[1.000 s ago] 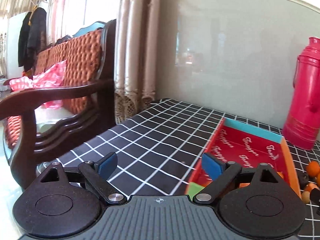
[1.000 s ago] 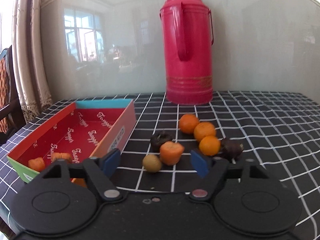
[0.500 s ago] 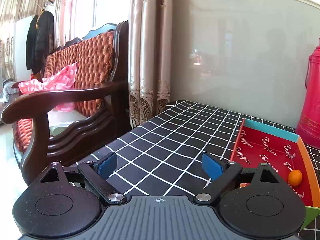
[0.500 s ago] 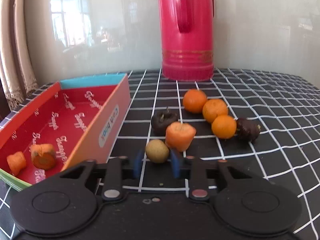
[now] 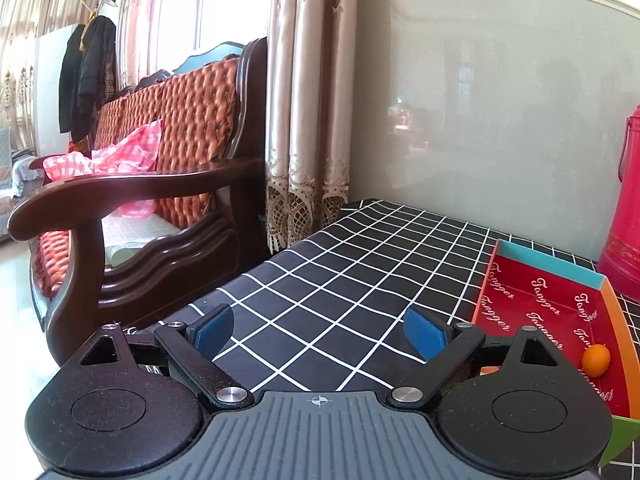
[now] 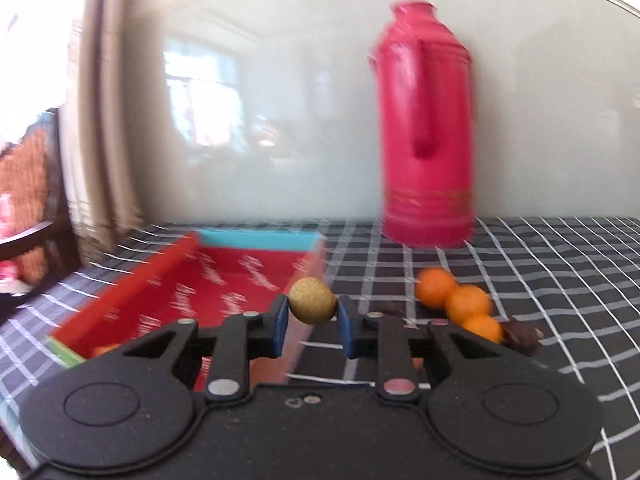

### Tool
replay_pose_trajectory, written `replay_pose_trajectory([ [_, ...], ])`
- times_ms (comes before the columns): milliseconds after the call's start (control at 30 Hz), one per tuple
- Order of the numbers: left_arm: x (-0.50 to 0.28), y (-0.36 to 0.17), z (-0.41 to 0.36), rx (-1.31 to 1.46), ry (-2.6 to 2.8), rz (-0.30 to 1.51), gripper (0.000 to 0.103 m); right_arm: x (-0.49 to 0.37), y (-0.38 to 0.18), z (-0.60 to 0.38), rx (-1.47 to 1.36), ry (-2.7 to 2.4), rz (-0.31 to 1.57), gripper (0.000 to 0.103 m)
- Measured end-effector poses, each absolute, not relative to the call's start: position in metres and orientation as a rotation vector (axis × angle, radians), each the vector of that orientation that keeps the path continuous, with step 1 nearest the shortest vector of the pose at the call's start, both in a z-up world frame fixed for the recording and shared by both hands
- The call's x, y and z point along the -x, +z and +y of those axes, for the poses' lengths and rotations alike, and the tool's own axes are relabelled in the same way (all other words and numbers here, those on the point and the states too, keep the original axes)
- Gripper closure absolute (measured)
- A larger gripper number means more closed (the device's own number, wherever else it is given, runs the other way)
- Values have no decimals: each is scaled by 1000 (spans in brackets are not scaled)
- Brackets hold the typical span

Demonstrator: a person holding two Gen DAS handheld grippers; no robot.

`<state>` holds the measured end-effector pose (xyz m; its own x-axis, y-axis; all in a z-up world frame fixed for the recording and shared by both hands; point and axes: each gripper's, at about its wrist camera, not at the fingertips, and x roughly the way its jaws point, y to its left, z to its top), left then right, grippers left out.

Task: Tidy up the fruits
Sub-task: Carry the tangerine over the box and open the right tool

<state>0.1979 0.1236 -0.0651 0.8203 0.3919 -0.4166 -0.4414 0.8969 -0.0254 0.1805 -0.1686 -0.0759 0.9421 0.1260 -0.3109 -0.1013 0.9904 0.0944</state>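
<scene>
Above checked tablecloth [image 6: 520, 264], right tongs [image 6: 312, 322] clench a round, tan, speckled fruit [image 6: 312, 300]; left tongs [image 5: 320, 330] gape.

— Where can we pass?
— Over the checked cloth [image 5: 340, 276] at twelve o'clock; the red box [image 5: 612, 320] walls off three o'clock, the armchair [image 5: 132, 200] nine.

Right tongs [image 6: 312, 322] clamped on tan round fruit [image 6: 312, 300], above red tray's [image 6: 132, 300] right wall
</scene>
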Motion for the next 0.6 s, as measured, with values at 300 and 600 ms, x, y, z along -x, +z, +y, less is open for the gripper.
replay_pose_trajectory([
  [300, -197, -65, 121, 119, 453, 413, 11, -177, -78, -140, -10, 313, 387, 85],
  [600, -197, -65, 121, 123, 455, 413, 10, -174, -76, -145, -17, 306, 397, 71],
])
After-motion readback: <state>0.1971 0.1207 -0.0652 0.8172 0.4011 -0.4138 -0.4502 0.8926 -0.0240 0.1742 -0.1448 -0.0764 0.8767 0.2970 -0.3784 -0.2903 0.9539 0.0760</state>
